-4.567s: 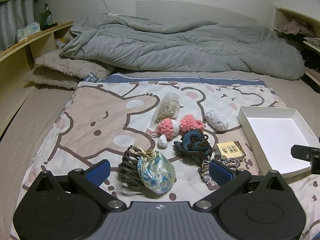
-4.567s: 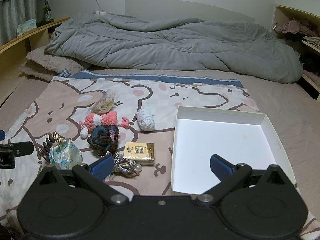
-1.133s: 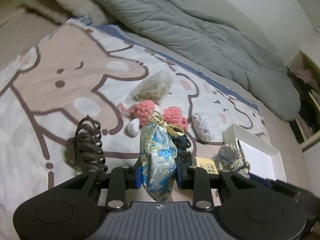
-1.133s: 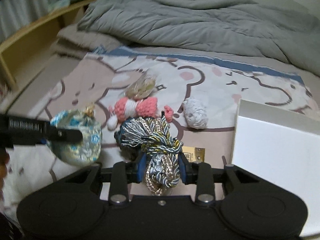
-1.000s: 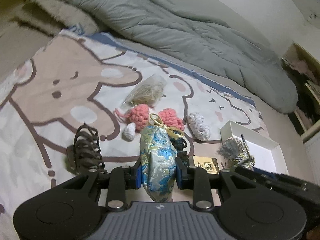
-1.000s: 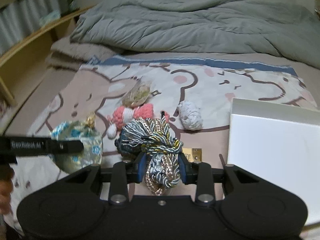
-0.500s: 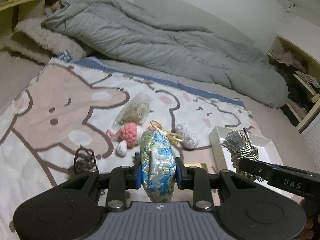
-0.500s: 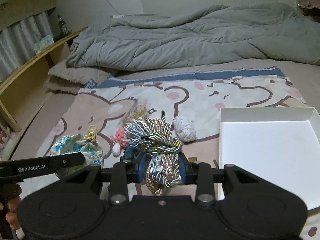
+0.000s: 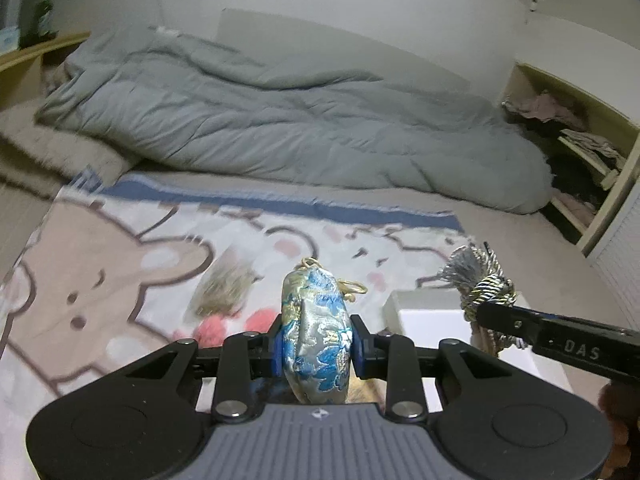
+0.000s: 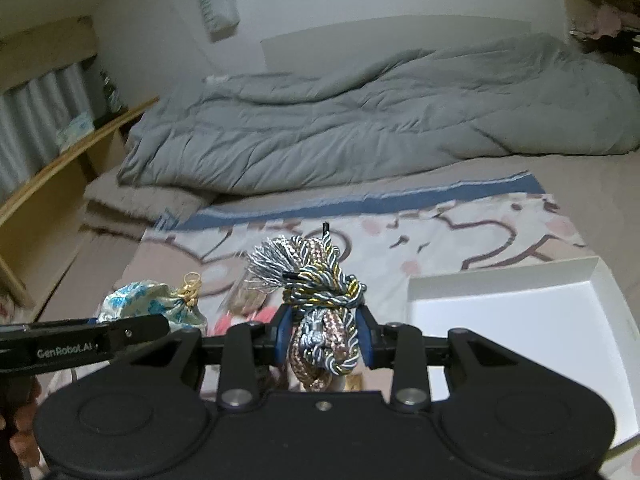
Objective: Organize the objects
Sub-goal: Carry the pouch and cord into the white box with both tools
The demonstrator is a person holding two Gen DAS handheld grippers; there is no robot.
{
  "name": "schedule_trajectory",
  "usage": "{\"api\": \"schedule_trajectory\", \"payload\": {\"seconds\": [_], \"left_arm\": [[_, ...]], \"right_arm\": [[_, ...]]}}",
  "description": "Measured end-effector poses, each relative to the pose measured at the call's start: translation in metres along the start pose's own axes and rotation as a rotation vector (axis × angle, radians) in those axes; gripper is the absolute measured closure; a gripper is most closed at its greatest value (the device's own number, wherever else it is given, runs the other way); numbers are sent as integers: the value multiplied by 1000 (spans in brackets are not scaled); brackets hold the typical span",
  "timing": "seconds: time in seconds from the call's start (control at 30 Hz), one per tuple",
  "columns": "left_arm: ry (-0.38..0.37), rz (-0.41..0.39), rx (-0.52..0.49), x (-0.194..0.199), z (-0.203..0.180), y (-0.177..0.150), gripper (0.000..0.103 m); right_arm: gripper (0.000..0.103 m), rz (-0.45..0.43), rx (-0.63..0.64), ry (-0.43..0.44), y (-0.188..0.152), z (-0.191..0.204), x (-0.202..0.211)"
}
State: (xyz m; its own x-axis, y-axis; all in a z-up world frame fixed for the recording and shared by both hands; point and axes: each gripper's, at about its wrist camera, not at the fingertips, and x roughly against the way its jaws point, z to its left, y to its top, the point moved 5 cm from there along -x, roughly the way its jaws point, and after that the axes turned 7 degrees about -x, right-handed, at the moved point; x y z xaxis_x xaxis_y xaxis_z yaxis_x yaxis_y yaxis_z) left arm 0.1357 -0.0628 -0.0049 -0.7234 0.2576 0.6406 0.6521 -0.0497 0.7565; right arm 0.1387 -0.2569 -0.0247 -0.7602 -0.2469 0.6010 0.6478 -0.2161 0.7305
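Behind the brocade pouch (image 9: 316, 332), pink crochet pieces (image 9: 212, 328) half hidden, blurred.

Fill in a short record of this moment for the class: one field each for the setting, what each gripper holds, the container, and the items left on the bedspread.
setting: bed with rumpled grey duvet and cartoon-bear printed bedspread
left gripper: shut on blue-and-silver brocade drawstring pouch, lifted
right gripper: shut on knotted bundle of multicoloured twisted cord, lifted
container: shallow white cardboard box, nothing visible inside
left on bedspread: clear bag of pale strands, pink crocheted pieces, partly hidden
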Motion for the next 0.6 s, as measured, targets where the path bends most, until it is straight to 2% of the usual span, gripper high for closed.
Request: {"api": "schedule_trajectory", "payload": {"seconds": [0.27,0.47,0.6], "left_arm": [[-63,-36,-71,-22,-52,44,71],[-158,-3,-103,-58,-91,57,71],[-230,37,-129,-86,-115,53,71]], "right_arm": [[68,-78,-45,-74,36,-36,0],[68,-89,-120,-124,46,-79,-10],[68,-73,-176,-164,42,-110,-21]]}}
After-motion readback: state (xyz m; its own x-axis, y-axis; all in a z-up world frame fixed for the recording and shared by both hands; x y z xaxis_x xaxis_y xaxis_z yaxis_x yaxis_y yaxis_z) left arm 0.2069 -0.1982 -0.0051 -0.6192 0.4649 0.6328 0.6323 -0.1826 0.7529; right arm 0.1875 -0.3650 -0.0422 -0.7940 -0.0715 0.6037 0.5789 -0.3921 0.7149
